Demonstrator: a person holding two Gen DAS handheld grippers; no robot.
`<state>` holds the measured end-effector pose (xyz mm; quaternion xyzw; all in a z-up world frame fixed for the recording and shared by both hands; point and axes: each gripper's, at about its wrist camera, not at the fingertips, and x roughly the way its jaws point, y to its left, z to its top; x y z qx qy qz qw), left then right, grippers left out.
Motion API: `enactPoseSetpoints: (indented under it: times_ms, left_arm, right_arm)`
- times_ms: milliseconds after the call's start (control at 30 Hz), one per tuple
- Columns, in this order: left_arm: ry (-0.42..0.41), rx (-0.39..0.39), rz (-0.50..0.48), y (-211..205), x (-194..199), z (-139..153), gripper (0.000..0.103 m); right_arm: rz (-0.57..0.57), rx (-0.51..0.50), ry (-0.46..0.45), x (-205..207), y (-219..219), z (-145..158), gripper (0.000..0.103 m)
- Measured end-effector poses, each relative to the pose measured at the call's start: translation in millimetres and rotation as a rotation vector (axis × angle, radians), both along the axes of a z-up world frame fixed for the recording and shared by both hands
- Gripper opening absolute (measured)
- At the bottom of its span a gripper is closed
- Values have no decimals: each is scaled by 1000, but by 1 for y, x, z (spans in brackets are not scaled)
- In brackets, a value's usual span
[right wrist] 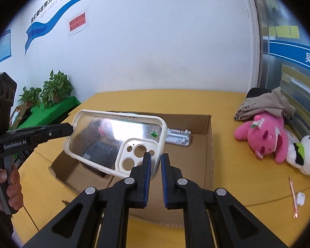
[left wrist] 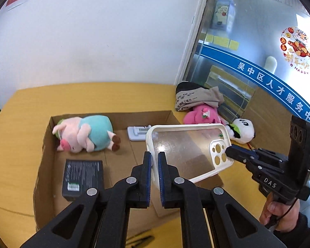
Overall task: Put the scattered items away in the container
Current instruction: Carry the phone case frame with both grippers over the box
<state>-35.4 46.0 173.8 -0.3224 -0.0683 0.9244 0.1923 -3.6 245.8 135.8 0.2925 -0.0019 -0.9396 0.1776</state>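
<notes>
a yellow table [left wrist: 26,128] is set against a white wall [left wrist: 105,31], with a frosted glass partition [left wrist: 248,41] at its right. an open cardboard box [left wrist: 49,144] is placed on the table; inside it are seen a plush pig [left wrist: 86,134] in a teal top, a black box [left wrist: 82,175] and a small white holder [left wrist: 137,133]. a clear phone case [left wrist: 181,150] with a white rim is held above the box, tilted. the left gripper [left wrist: 154,159] is clamped on one end of its rim, and the right gripper [right wrist: 155,161] is clamped on the camera-cutout end. on the table beside the box, a pink plush [right wrist: 262,136], a panda plush [right wrist: 305,155] and a folded cloth [right wrist: 262,103] are left. a pen [right wrist: 293,196] and a small white object [right wrist: 300,198] are seen near the table edge.
</notes>
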Motion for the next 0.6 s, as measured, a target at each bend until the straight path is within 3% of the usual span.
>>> enactPoseSetpoints:
  times_ms: [233, 500, 600]
  left_arm:
    - [-96, -14, 17, -5, -79, -25, 6]
    - [-305, -23, 8, 13, -174, -94, 6]
    - [-352, -37, 2, 25, -194, -113, 6]
  right_arm:
    - [-3, -5, -77, -73, -7, -13, 9]
    - [-56, 57, -281, -163, -5, -73, 9]
    - [-93, 45, -402, -196, 7, -99, 10]
